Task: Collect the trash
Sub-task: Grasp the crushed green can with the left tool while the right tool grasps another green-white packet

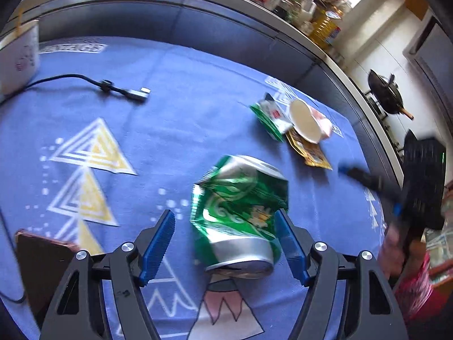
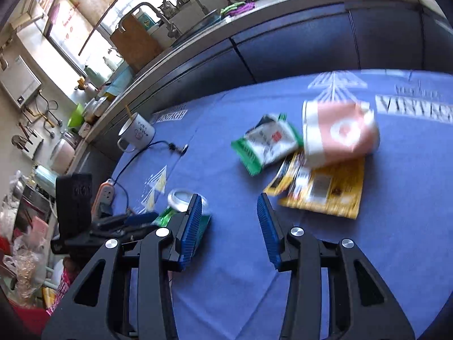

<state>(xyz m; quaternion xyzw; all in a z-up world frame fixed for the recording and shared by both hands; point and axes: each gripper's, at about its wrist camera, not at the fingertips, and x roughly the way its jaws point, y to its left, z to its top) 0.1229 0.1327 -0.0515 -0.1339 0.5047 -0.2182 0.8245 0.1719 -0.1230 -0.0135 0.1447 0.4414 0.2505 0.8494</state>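
Crushed green can (image 1: 239, 212) lying near on the blue-clothed counter (image 1: 175, 130), between the spread pads of the left hand-held gripper (image 1: 225, 243), right pad touching, left pad apart; light, dented, slick, likely best pinched across the crumpled waist; right hand-held gripper (image 2: 230, 228) open, empty; pink cup (image 2: 338, 138) and wrappers farther right; kitchen worktop beyond.

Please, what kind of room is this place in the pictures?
Most likely a home kitchen. A sink faucet stands on the counter under the window, a black wok sits on the stove, and oil bottles crowd the countertop. The trash lies on a table with a blue cloth.
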